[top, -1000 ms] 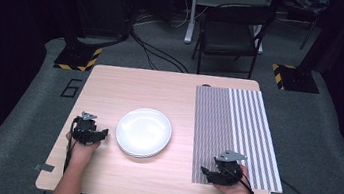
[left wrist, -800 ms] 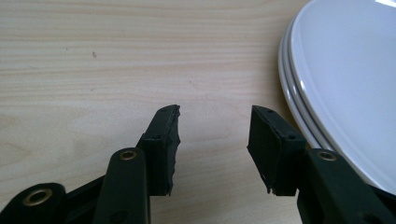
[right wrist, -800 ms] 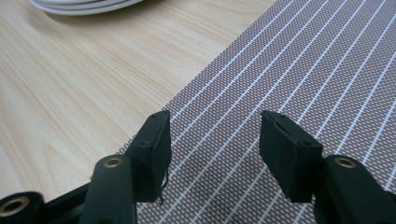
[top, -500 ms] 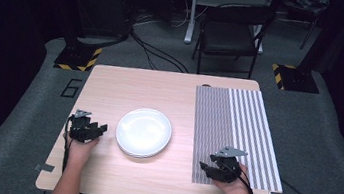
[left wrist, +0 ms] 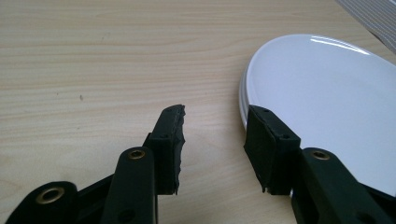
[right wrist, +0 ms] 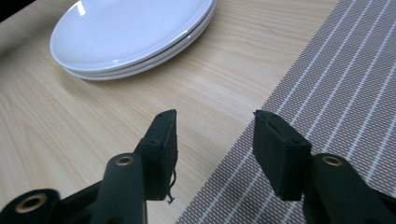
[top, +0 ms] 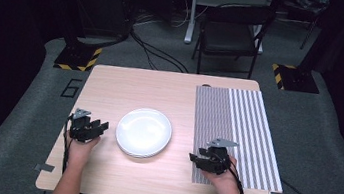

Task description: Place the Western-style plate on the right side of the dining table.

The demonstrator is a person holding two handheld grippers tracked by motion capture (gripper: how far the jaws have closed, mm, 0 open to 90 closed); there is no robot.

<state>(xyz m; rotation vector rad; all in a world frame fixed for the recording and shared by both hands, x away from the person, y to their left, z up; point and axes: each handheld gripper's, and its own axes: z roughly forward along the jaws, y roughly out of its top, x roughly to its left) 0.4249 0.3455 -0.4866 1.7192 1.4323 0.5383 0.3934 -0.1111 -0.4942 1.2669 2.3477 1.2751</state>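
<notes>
A stack of white plates (top: 144, 132) (left wrist: 322, 98) (right wrist: 133, 35) sits mid-table on the light wooden table (top: 140, 90). My left gripper (top: 101, 128) (left wrist: 214, 126) hovers just left of the stack, pointing at its rim. Its jaws have just been closing, and they stand apart with only bare wood between them. My right gripper (top: 194, 159) (right wrist: 215, 126) is low over the near left edge of a grey striped placemat (top: 236, 133) (right wrist: 336, 93), right of the plates. Its jaws have also been closing and hold nothing.
A black folding chair (top: 231, 34) and desk legs stand beyond the far table edge. Yellow-black striped stand bases (top: 77, 58) (top: 295, 78) and cables lie on the grey floor. Tape tabs mark the near table corners.
My right hand has shifted left and slightly up along the placemat's edge, toward the plates. Both grippers' jaws look narrower than before. The left hand has stayed in place.
</notes>
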